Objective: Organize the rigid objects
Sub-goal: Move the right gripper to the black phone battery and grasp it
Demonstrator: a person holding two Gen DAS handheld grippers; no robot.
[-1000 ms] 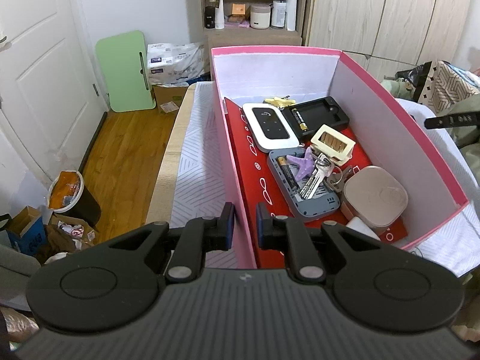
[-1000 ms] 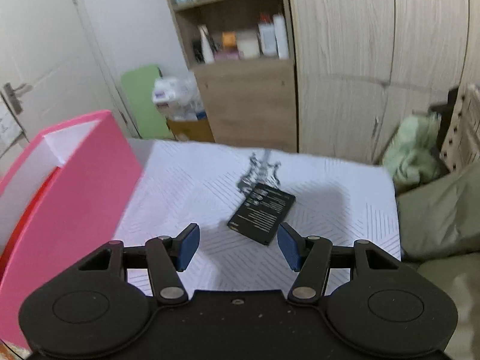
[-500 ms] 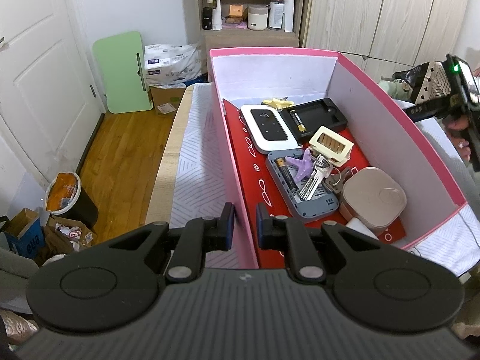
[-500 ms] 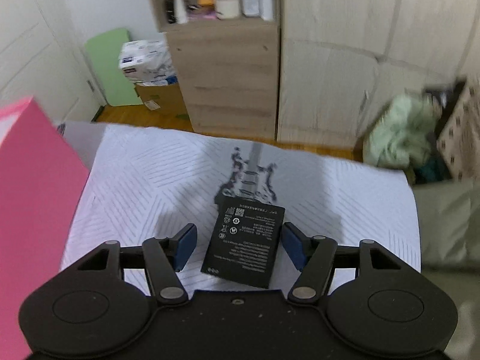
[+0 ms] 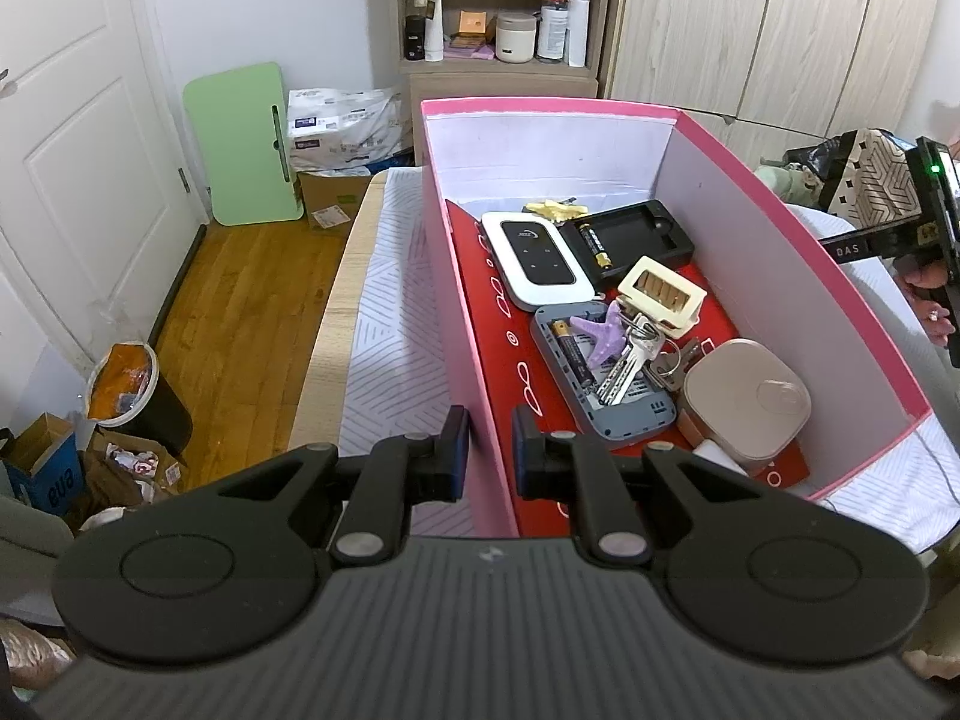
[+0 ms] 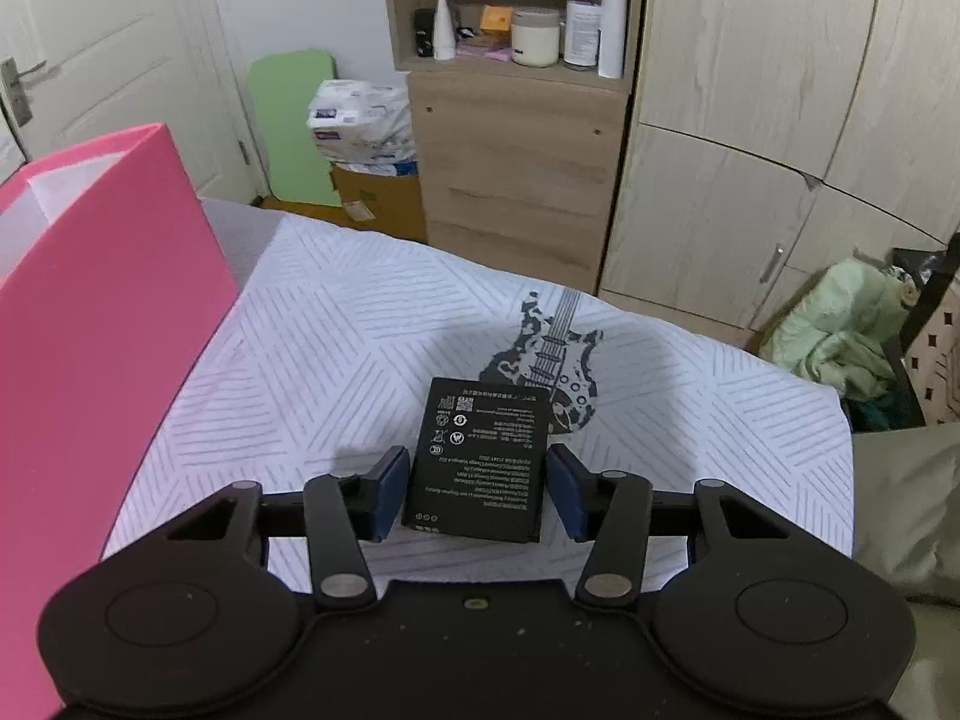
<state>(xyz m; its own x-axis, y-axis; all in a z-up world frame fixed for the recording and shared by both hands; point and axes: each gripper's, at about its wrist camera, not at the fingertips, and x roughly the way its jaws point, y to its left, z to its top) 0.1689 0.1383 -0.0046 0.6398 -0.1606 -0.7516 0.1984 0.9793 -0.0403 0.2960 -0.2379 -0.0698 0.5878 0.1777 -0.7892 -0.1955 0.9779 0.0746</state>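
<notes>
My left gripper (image 5: 491, 453) is shut on the near left wall of the pink box (image 5: 465, 324), one pad outside and one inside. In the box lie a white router (image 5: 537, 258), a black tray (image 5: 636, 231), a cream toy (image 5: 660, 297), keys with a purple starfish (image 5: 603, 342) on a grey shell, and a beige case (image 5: 744, 402). In the right wrist view a flat black battery (image 6: 480, 450) lies on the white patterned cloth (image 6: 336, 348). My right gripper (image 6: 477, 492) straddles it. Its jaws are closing, each pad close beside a long edge.
The pink box (image 6: 90, 312) stands left of the battery. A guitar print (image 6: 549, 354) marks the cloth behind it. A wooden shelf unit (image 6: 510, 138), wardrobe doors, green clothes (image 6: 840, 324), a green board (image 5: 240, 144) and a bin (image 5: 132, 390) surround the table.
My right gripper has come forward and down over the battery, which now lies between its pads, and the jaws have narrowed. The left gripper has kept its hold on the box wall.
</notes>
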